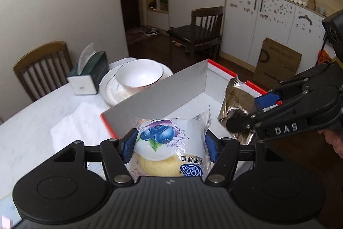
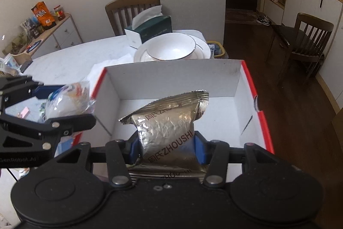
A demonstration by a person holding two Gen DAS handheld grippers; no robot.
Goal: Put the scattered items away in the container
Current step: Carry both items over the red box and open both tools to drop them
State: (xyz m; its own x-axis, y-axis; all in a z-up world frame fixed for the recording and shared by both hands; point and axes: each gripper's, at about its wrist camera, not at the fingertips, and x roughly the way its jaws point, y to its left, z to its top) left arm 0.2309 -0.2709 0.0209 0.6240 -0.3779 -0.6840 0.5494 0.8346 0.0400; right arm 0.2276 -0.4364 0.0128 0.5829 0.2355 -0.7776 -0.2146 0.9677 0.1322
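My left gripper [image 1: 170,146] is shut on a blueberry cake packet [image 1: 169,141], held over the near edge of the white box with red rims [image 1: 163,91]. My right gripper [image 2: 167,148] is shut on a gold foil snack bag [image 2: 169,121], held above the inside of the box [image 2: 240,83]. In the left wrist view the right gripper [image 1: 242,117] holds the foil bag [image 1: 235,100] at the box's right side. In the right wrist view the left gripper [image 2: 62,100] with the cake packet [image 2: 64,102] is just left of the box.
A white bowl on plates [image 1: 139,76] and a green tissue box [image 1: 90,74] stand behind the box. A white cloth [image 1: 79,123] lies on the marble table [image 1: 27,121]. Chairs stand around [image 1: 42,68]. Small items lie at the table's left [image 2: 12,65].
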